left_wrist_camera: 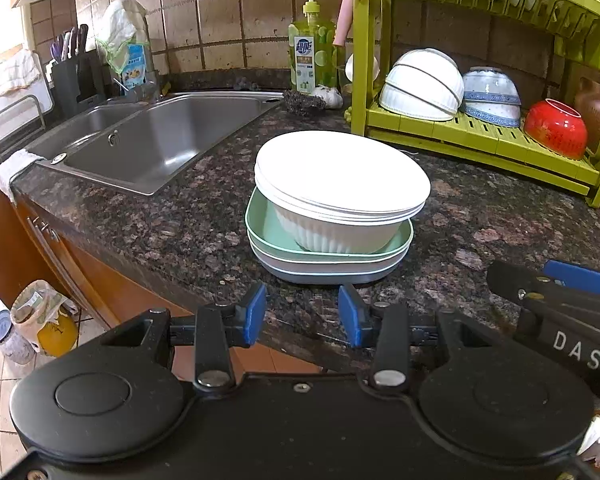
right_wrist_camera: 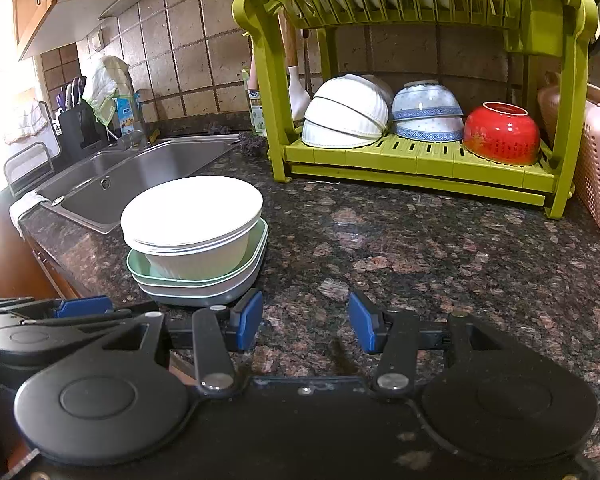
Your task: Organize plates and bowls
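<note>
A pile of dishes stands on the dark speckled stone table (right_wrist_camera: 400, 240), and everything else is placed here relative to that pile. At its bottom are shallow rounded-square plates (left_wrist_camera: 324, 268), pale green on top of grey ones, nested together; in the top green plate sits a white ribbed bowl (left_wrist_camera: 332, 236), and on the bowl's rim lies a stack of round white plates (left_wrist_camera: 340, 172), slightly offset toward the sink side. The steel sink (left_wrist_camera: 160, 140) is sunk into the table to the left of the pile and a little behind it. Behind the pile and to its right stands a green dish rack (right_wrist_camera: 416, 160) against the tiled wall; its lower shelf carries, from the pile's side outward, upturned white ribbed bowls (right_wrist_camera: 346, 114) leaning on each other, two blue-patterned bowls (right_wrist_camera: 426, 114) stacked upside down, and one red bowl (right_wrist_camera: 500, 134) upside down. The left claw (left_wrist_camera: 302, 316) hovers in front of the pile near the table's front edge, its blue-padded fingers spread apart with nothing between them. The right claw (right_wrist_camera: 306, 322) hovers over bare table to the right of the pile, its left pad close beside the bottom plates, likewise spread wide and empty.
</note>
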Available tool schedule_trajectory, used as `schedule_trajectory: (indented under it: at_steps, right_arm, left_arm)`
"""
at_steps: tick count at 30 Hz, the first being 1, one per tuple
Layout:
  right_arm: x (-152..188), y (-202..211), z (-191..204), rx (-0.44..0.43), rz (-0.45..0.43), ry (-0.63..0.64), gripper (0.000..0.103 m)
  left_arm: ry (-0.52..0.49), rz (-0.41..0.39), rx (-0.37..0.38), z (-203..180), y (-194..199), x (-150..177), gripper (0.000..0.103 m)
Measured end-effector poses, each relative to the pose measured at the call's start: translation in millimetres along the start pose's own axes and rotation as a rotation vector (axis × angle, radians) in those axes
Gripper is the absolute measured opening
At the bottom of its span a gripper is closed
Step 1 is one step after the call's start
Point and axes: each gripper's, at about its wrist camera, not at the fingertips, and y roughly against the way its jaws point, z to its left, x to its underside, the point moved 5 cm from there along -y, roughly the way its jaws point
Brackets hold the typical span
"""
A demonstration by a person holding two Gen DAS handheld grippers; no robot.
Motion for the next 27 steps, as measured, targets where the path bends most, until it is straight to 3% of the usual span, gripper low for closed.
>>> schedule_trajectory:
  at_steps: [27]
  right_arm:
    - [1.6, -2.7, 0.4, -0.001, 0.013, 0.015, 0.051]
  left_arm:
    - [0.000, 0.019, 0.006, 0.1, -2.8, 0.9, 0.050]
